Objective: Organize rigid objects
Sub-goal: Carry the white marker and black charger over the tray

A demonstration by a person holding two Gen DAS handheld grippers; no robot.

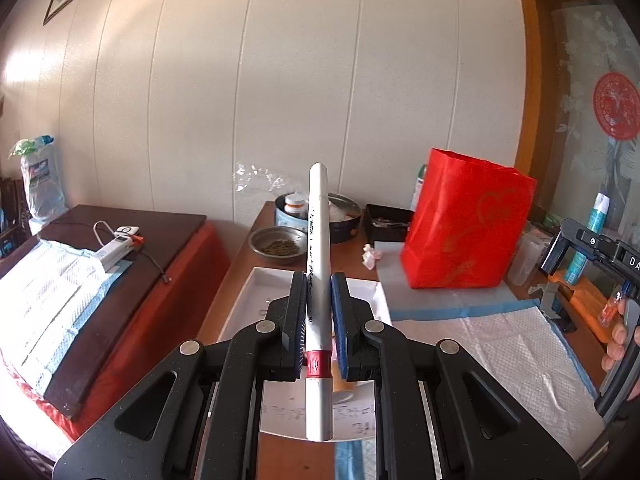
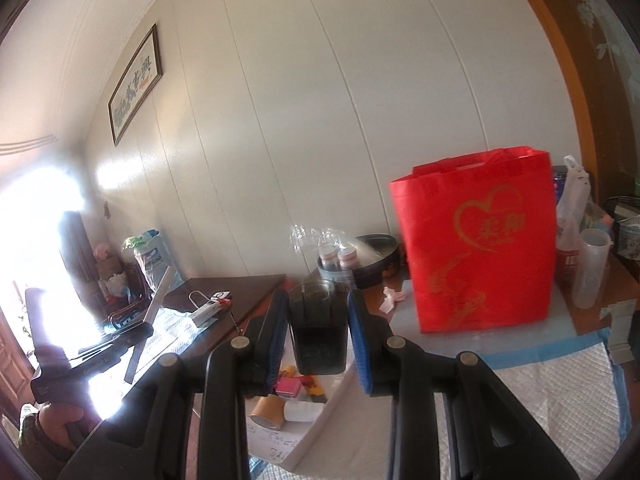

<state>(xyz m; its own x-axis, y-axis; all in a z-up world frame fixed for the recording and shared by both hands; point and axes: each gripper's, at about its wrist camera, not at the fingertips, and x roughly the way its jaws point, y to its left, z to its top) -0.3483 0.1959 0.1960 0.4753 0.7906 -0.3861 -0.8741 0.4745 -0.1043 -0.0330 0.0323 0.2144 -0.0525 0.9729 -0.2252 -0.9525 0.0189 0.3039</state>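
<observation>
Each gripper (image 1: 318, 312) has black plastic arms, 4 silver round rivets and ribbed blue pads (image 2: 359, 344).

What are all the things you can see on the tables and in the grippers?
long white marker pen with red band: one, white and red, clamped in the left gripper
dark see-through plastic container: one, blackish, between the right gripper's pads
tall red fabric gift bag: one, red with gold heart, standing on the table
shallow white cardboard tray: one, white, below the pen
round metal bowl of brown pellets: one, silver, behind the tray
white quilted pad with blue edge: one, on the table right of the tray
left gripper: one, black, blue pads
right gripper: one, black, blue pads
</observation>
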